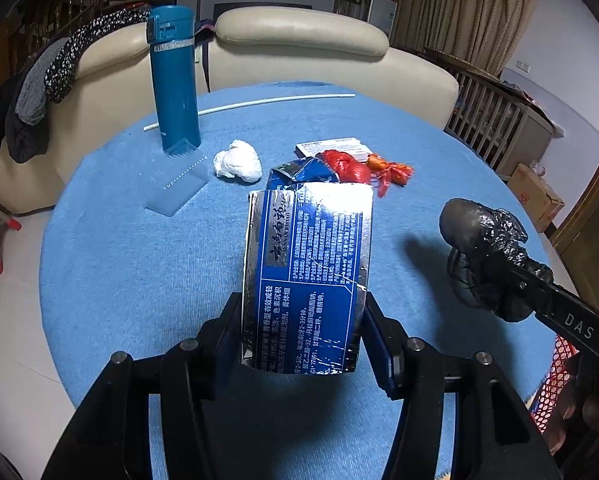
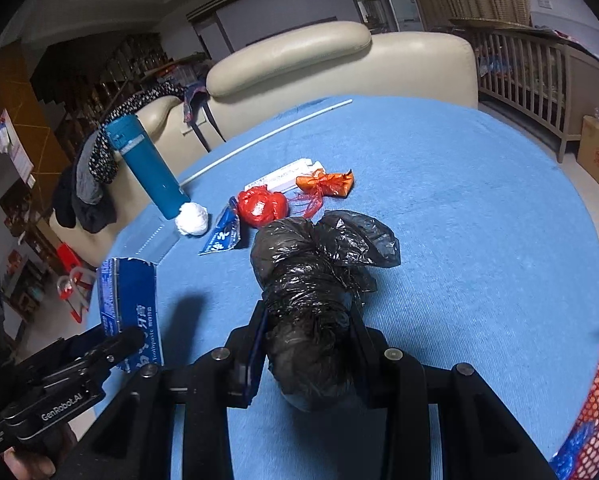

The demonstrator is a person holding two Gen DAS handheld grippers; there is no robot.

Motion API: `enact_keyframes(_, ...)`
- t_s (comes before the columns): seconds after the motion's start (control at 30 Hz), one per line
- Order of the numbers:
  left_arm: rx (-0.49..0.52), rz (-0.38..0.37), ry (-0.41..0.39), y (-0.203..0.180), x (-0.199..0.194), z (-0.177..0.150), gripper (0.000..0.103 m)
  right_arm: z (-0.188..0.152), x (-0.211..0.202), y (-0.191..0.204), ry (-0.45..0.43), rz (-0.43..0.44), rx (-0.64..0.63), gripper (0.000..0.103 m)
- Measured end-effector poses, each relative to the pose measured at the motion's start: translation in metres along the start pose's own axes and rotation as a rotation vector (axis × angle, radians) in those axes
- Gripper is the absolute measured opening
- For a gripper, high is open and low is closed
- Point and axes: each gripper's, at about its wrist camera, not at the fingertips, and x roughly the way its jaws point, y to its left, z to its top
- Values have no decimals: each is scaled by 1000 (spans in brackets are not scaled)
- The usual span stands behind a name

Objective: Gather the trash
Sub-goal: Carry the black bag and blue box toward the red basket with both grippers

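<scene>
two loads up: left fingers pinch the foil toothpaste box low, so it may tip out; right fingers clamp the slick black bag bundle, which may slide free.

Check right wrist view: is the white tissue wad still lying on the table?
Yes, the white tissue wad lies on the blue tablecloth beside the teal bottle, ungripped.

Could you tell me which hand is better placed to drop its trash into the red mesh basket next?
Right, probably: the red mesh basket sits beside the right gripper, shut on the black bag; the left gripper holds the box farther away.
</scene>
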Motion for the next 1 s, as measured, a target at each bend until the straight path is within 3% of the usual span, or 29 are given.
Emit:
enact_keyframes(0.5,45,31,-30,-19,-27,-11,58,-20,-49,-2,-90,-3,23,38)
enact_keyframes(1.0,87,55,-118,-39,-69,-10,58,-23,-105,7,-200,-4,-9,38)
